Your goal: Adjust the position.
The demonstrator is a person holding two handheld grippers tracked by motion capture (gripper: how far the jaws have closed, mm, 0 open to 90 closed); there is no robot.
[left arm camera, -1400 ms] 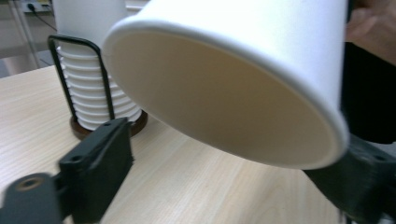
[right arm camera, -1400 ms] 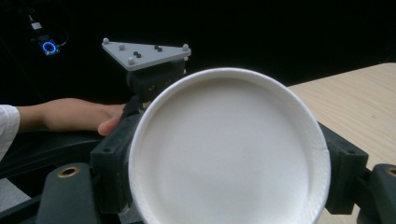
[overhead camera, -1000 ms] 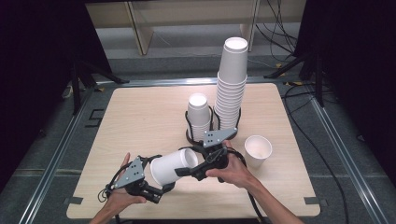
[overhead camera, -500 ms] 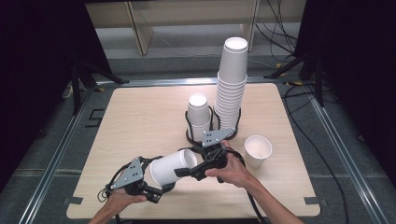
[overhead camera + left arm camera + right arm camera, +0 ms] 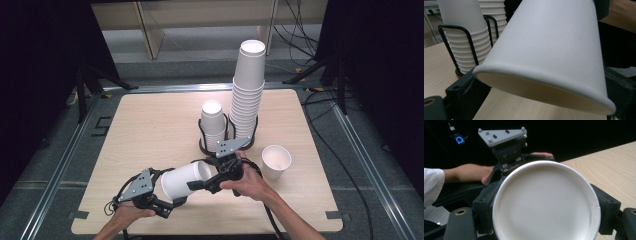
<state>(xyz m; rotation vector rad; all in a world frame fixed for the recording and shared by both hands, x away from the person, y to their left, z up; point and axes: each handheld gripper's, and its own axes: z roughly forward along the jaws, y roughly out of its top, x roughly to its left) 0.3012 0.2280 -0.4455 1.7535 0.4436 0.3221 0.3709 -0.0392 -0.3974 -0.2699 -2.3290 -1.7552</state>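
Observation:
A white paper cup (image 5: 182, 181) lies level above the table's near edge, held between both grippers. My left gripper (image 5: 170, 195) takes it at the wide mouth. In the left gripper view the rim (image 5: 544, 75) sits between the two black jaws, which touch it on both sides. Those jaws have just been opening a little with the cup still between them. My right gripper (image 5: 202, 177) is shut on the narrow base end. In the right gripper view the round base (image 5: 546, 202) sits between its jaws, and the left gripper's grey plate (image 5: 502, 133) shows behind it.
A black wire holder (image 5: 202, 142) at the table's middle carries a short stack of cups (image 5: 212, 125) and a tall stack (image 5: 247, 95). One upright cup (image 5: 276, 161) stands to the right of my right hand. The wooden table (image 5: 150, 130) has bare room at the left.

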